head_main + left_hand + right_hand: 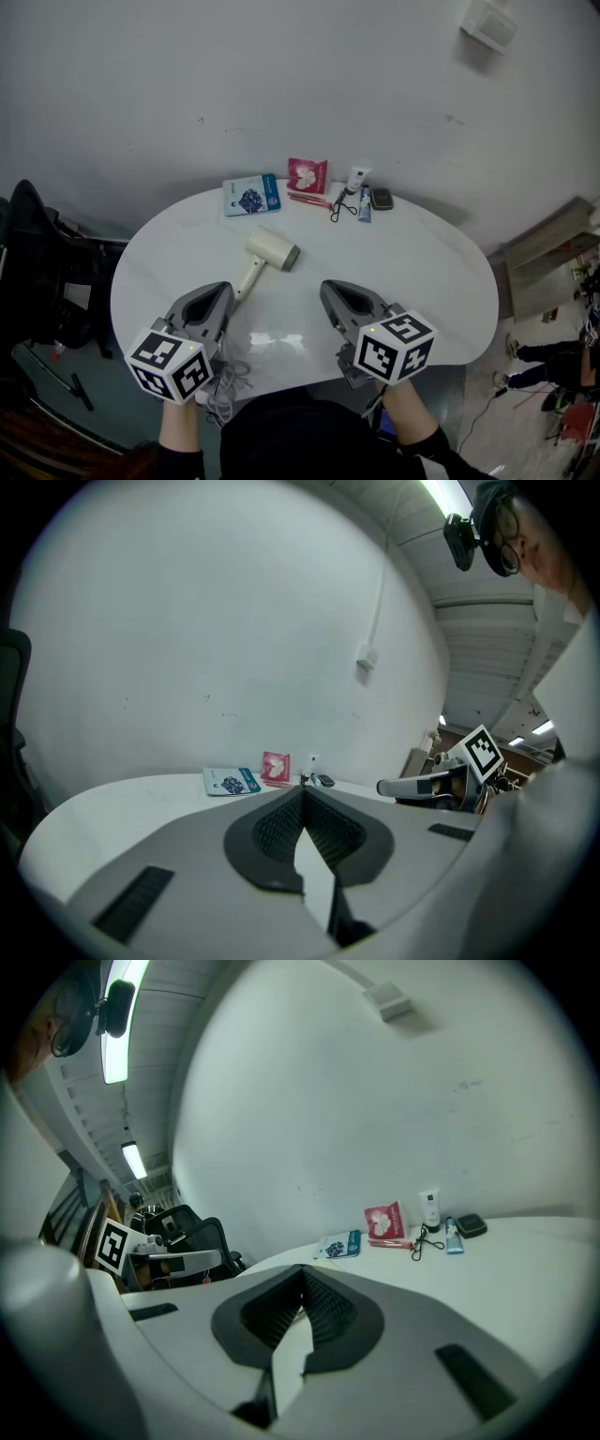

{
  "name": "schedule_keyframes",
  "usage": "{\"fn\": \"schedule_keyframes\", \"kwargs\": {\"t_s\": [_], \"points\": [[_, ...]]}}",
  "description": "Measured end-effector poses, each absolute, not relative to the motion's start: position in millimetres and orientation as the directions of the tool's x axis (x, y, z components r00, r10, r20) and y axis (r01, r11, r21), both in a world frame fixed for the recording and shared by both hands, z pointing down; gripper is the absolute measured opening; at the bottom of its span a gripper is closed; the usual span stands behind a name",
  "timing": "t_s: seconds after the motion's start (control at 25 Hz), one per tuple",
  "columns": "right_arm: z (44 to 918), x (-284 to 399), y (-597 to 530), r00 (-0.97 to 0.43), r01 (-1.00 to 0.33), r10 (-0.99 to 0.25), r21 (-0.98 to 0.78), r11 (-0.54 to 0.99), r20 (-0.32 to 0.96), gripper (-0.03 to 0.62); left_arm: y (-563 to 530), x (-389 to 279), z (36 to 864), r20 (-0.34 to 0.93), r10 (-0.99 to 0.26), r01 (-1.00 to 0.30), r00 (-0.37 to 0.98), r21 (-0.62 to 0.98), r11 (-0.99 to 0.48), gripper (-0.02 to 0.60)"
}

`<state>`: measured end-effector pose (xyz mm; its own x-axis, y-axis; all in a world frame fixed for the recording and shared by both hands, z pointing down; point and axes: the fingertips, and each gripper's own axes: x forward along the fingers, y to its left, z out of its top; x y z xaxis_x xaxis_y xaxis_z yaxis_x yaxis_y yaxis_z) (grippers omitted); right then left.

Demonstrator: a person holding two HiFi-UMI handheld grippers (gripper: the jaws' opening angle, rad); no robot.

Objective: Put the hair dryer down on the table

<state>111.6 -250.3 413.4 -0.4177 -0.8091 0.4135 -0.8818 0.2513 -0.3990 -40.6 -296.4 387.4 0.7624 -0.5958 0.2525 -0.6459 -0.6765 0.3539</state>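
The cream hair dryer (pixel 267 255) lies on its side on the white table (pixel 422 272), handle pointing toward my left gripper (pixel 225 287). Its white cord (pixel 228 377) is bunched at the table's front edge under that gripper. The left gripper hovers just short of the handle's end, jaws shut and empty. My right gripper (pixel 327 287) hangs to the right of the dryer, apart from it, jaws also shut with nothing between them. In the left gripper view the jaws (pixel 302 791) meet at the tip, and likewise in the right gripper view (pixel 302 1269). The dryer is hidden in both gripper views.
Along the table's far edge lie a blue packet (pixel 251 196), a pink packet (pixel 307 174), a white tube (pixel 357 178), a blue tube (pixel 364 204), an eyelash curler (pixel 339 204) and a small black case (pixel 381 198). A black chair (pixel 37 253) stands at the left.
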Motion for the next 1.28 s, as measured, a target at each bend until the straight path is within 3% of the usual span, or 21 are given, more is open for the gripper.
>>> {"fn": "schedule_keyframes", "kwargs": {"t_s": [1.28], "points": [[405, 101, -205, -0.457, -0.875, -0.805, -0.356, 0.33, 0.378, 0.005, -239, -68, 385, 0.241, -0.642, -0.679, 0.728, 0.385, -0.625, 0.009]]}}
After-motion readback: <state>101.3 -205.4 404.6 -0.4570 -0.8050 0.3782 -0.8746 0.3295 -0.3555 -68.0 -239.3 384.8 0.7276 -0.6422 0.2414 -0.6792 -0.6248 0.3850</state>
